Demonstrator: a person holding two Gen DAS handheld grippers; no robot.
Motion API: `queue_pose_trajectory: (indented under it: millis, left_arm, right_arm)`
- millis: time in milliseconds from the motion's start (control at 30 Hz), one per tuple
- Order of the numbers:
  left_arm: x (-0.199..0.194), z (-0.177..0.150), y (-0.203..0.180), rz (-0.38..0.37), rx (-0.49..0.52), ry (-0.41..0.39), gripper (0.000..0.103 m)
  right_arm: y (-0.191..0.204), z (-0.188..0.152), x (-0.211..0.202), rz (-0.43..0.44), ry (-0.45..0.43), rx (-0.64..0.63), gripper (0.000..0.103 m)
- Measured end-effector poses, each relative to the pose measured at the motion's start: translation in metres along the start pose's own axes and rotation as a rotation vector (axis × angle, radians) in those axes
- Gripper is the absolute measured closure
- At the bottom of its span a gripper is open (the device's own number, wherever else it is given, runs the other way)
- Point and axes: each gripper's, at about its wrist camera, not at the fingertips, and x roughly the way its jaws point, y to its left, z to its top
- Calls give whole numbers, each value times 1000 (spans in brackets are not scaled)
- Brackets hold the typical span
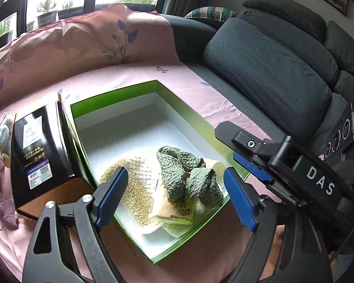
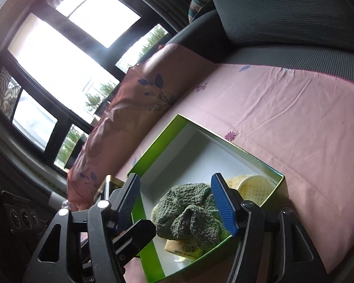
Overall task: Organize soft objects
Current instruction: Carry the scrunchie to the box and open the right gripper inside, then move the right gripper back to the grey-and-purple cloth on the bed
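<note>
A green box with a white inside lies open on the pink sheet. In it lie a crumpled green knit cloth, a yellow-white knit cloth and a small tissue pack. My left gripper is open and empty just above the near end of the box, jaws wide either side of the green cloth. My right gripper is open and empty above the same cloth; it also shows in the left wrist view, beside the box's right wall.
A black and gold box stands against the green box's left wall. A pale doll and pink lace lie at far left. A pink-covered cushion is at the back; dark grey sofa cushions are on the right.
</note>
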Motion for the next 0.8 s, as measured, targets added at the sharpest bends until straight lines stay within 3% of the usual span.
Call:
queue_pose_trajectory:
  millis: [167, 267, 467, 633, 800]
  left_arm:
    - [-39, -8, 18, 7, -41, -66, 7]
    - [-62, -14, 34, 35, -83, -96, 1]
    - [-110, -37, 80, 94, -171, -163, 1]
    - [-140, -70, 139, 239, -255, -199, 1]
    - [-159, -110, 214, 365, -425, -197, 1]
  right_arm:
    - [25, -4, -17, 71, -74, -62, 13]
    - [40, -7, -24, 107, -95, -92, 10]
    - [63, -17, -34, 184, -128, -138, 6]
    - [82, -26, -32, 196, -130, -190, 6]
    - [108, -41, -22, 199, -102, -262, 6]
